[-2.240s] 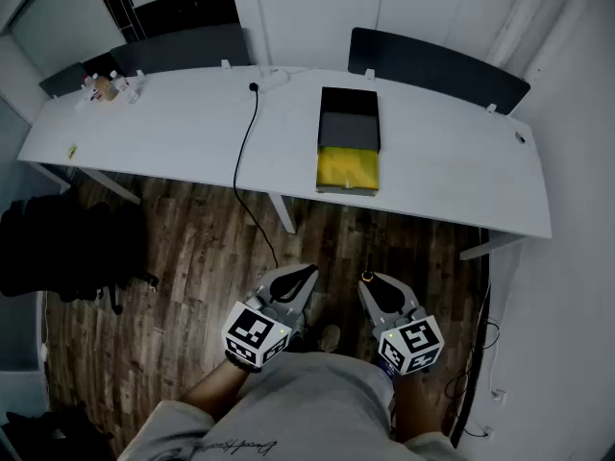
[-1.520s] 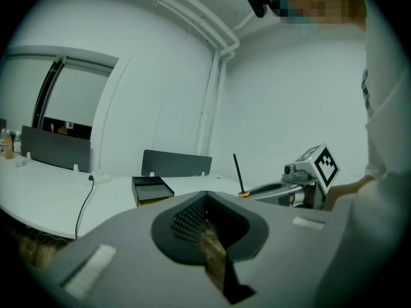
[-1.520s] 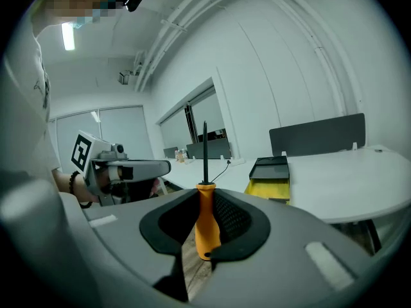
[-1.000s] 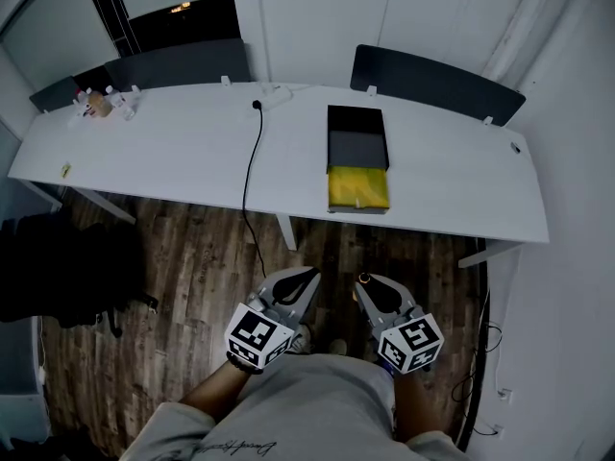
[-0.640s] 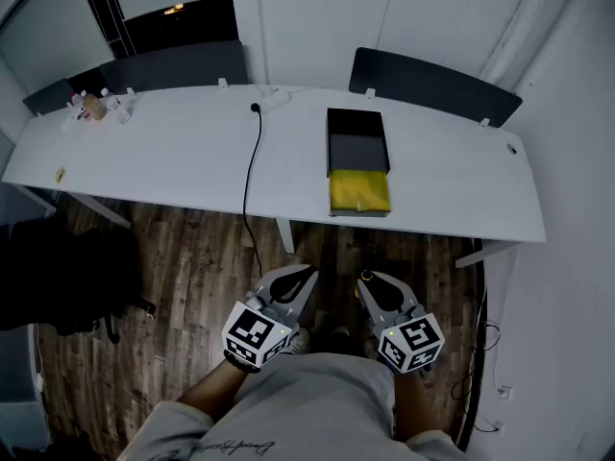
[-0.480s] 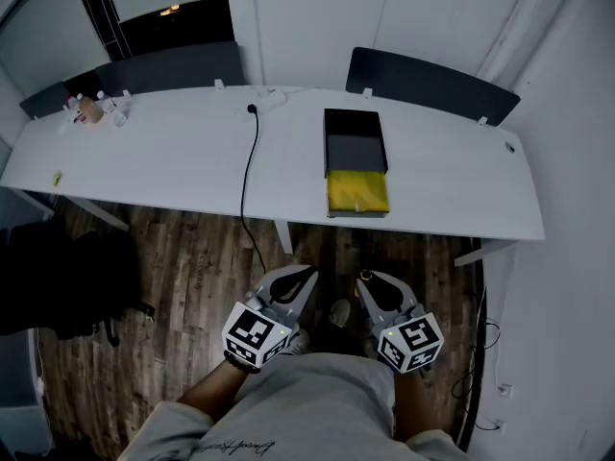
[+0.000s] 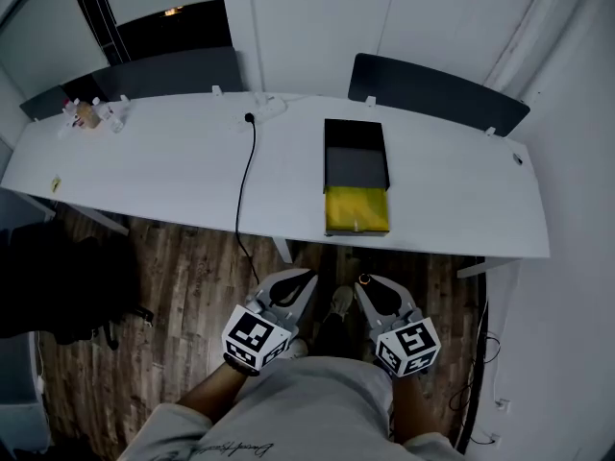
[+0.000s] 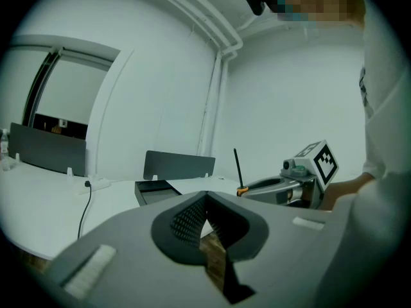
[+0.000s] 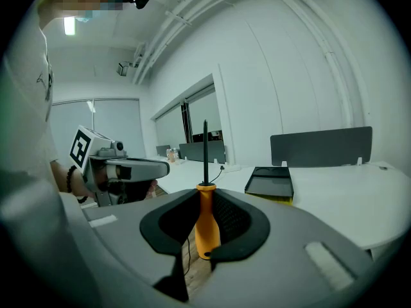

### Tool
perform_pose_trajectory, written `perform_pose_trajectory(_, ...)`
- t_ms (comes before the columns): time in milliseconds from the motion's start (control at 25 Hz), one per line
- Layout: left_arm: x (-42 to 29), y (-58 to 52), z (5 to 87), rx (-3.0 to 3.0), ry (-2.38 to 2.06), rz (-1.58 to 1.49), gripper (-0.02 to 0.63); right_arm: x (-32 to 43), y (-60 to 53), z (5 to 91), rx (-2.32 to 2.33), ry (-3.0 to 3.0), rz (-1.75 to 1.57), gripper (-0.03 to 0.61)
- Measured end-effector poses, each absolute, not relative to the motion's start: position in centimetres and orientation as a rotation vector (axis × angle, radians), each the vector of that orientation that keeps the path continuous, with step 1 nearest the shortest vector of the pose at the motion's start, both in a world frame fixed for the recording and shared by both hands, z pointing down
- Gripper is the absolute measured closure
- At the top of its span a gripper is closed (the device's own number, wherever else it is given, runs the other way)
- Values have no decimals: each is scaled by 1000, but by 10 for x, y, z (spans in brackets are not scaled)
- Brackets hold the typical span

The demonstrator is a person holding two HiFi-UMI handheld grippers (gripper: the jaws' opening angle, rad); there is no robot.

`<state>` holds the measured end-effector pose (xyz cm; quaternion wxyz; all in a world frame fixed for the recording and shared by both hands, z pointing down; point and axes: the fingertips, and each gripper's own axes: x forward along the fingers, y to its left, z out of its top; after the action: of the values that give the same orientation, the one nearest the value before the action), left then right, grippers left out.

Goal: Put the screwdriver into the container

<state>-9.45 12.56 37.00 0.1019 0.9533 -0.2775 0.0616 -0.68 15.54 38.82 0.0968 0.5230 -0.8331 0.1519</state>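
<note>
My right gripper [image 9: 204,205] is shut on a screwdriver [image 9: 206,226] with an orange handle; its dark shaft stands upright above the jaws. In the head view this gripper [image 7: 370,286] is low, over the floor, with the orange end [image 7: 365,279] showing at its tip. The left gripper [image 7: 301,280] is beside it, shut and empty, its jaw tips [image 8: 205,199] together. The container [image 7: 356,168] is a black open box with a yellow front part, lying on the white table [image 7: 173,171] ahead of both grippers. It also shows as a dark container [image 9: 270,179] in the right gripper view.
A black cable [image 7: 243,176] runs across the table and hangs down to the wooden floor [image 7: 183,277]. Small bottles [image 7: 88,113] stand at the table's far left. Two dark partition panels [image 7: 437,92] rise behind the table. A dark bag [image 7: 53,286] lies on the floor at the left.
The table and container have drifted slightly nearer and lower in the head view as the person steps forward. Both grippers keep their places and the screwdriver stays held.
</note>
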Motion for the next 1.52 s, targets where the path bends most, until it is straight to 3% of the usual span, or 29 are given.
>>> perform_pose_trajectory(880,22,-62,362,2760,-984,178,615,107,-37,380,1356,-2556,449,495)
perform_pose_trajectory(1520,22,-98,368,2725,-994,222,615,108,-73,392,1265,-2544,492,494)
